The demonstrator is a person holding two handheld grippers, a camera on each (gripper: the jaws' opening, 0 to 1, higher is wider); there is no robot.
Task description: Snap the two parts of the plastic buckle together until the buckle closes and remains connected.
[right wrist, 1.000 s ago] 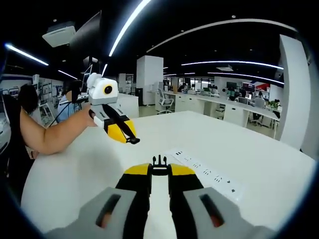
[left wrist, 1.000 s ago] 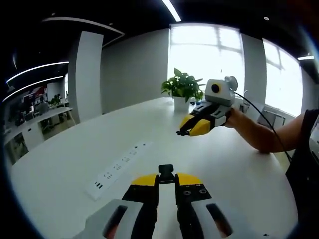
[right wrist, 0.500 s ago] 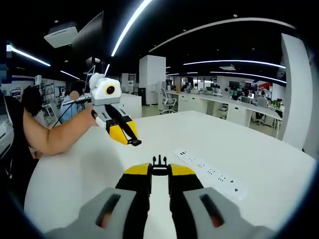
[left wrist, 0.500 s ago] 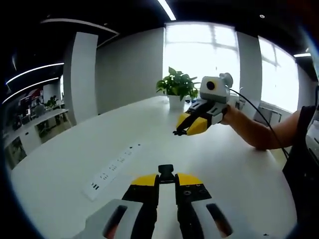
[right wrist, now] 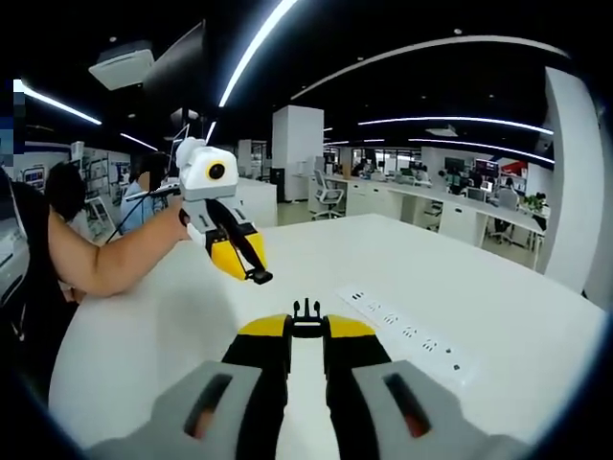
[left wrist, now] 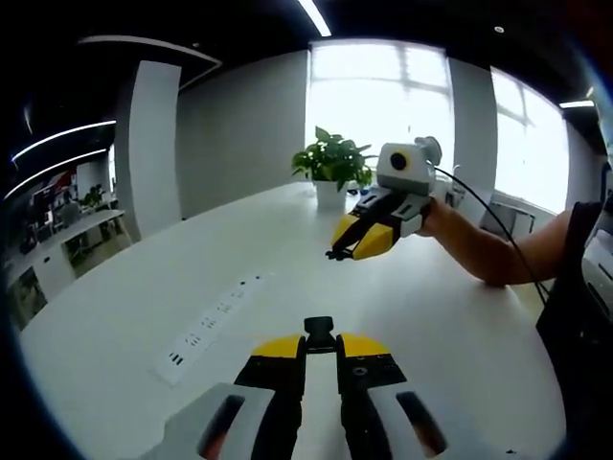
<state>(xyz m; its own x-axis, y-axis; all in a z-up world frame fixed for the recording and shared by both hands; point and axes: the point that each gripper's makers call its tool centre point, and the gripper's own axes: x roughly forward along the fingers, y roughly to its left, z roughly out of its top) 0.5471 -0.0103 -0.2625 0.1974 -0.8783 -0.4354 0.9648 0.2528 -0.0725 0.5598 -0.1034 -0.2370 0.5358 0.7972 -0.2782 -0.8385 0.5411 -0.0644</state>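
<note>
Two buckle halves, both airborne — left gripper (left wrist: 319, 337) clenches the socket half (left wrist: 319, 327); right gripper (right wrist: 306, 318), toward one o'clock, clenches the pronged half (right wrist: 306, 309) — tips facing, well apart.

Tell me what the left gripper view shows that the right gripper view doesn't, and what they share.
Left gripper view alone: a potted plant by bright windows, and the left gripper shut on a black buckle piece.

Right gripper view alone: rows of office desks, and the right gripper shut on a pronged buckle piece.

Both: the white table, the power strip lying on it, and the opposite gripper held up above the table in the person's hand, the two buckle pieces apart.
</note>
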